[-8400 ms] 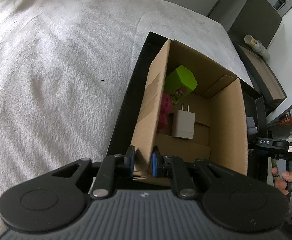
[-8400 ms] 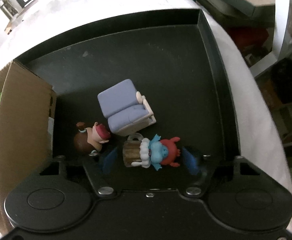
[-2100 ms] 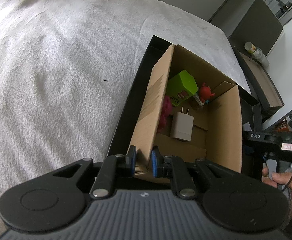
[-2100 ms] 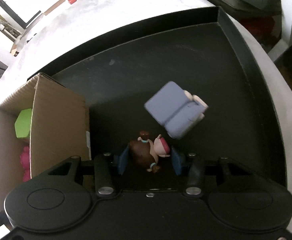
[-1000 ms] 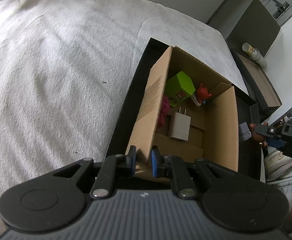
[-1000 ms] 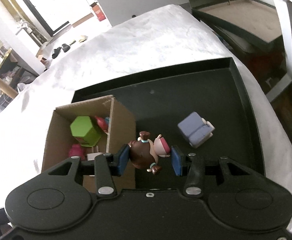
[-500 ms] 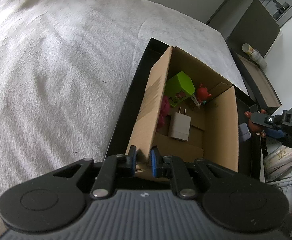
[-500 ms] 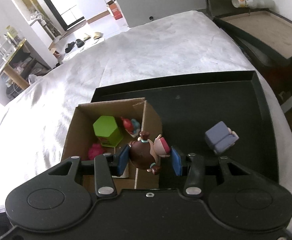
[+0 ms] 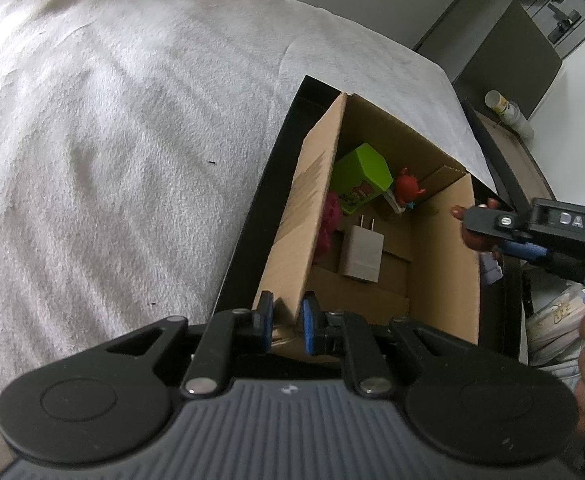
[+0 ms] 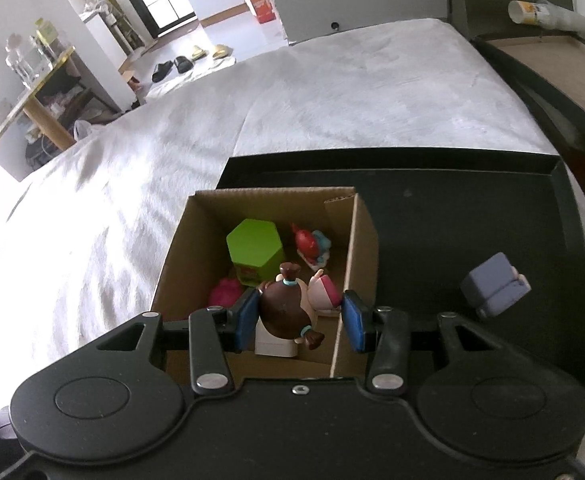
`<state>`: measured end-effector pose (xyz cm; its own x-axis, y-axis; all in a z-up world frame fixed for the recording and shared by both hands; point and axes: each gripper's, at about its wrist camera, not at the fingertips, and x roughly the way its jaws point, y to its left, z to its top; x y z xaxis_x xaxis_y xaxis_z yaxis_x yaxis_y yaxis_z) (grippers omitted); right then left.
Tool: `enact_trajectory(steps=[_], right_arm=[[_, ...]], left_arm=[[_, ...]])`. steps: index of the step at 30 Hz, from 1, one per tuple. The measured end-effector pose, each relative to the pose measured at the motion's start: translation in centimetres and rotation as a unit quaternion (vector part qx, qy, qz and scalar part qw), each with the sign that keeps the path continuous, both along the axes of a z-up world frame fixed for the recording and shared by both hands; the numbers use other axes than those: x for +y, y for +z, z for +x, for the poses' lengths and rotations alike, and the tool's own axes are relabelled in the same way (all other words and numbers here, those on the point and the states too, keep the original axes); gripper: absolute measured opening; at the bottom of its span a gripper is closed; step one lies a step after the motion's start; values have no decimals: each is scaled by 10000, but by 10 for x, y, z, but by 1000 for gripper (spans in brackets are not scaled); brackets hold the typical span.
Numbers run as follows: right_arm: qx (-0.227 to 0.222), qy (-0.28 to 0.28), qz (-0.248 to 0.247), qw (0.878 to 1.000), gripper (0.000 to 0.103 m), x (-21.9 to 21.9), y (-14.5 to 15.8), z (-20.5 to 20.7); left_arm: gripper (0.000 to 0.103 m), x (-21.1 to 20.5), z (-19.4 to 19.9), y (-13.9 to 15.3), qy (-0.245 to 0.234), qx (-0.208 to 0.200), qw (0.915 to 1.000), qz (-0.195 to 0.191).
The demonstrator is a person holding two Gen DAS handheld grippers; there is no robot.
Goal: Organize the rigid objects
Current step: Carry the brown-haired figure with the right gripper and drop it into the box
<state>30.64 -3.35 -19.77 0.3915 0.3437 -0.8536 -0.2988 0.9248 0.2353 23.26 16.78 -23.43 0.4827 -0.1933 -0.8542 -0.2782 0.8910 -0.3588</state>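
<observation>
Right wrist view: right tool [image 10: 297, 320] is clenched on the brown-haired doll figure [image 10: 292, 306], hanging over the open cardboard box [image 10: 362, 240], near its 3 o'clock wall; risk, as I judge it: let go this close to the wall and the doll clips the edge [image 10: 346, 280] and drops outside onto the black tray [image 10: 452, 200]; it could also land on the white charger [image 10: 274, 346] or knock the green hexagonal box [image 10: 254, 250] into the red-and-blue figure [image 10: 312, 242]; grip looks off-centre, pads on head and hat side, so the doll may twist on release; blue toy armchair [image 10: 494, 290] sits on the tray at 3 o'clock, not yet boxed. Left wrist view: left tool [image 9: 286, 322] is pinched tight on the box's near corner wall [image 9: 304, 220], steadying it; if that pinch slips or tugs, the box skews on the tray and the drop misses.
</observation>
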Motion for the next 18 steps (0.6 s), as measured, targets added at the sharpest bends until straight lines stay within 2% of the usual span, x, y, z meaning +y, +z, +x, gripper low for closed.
enact_trajectory(steps=[8,18], right_arm=[[-132,51,-167,9998,46,10,-1,1],[-254,-104,-37,9996,47,-17,14,-6]], left_arm=[[14,2,1,0,6,4,10000,-39],[14,3,2,-1,23,16,10000,-14]])
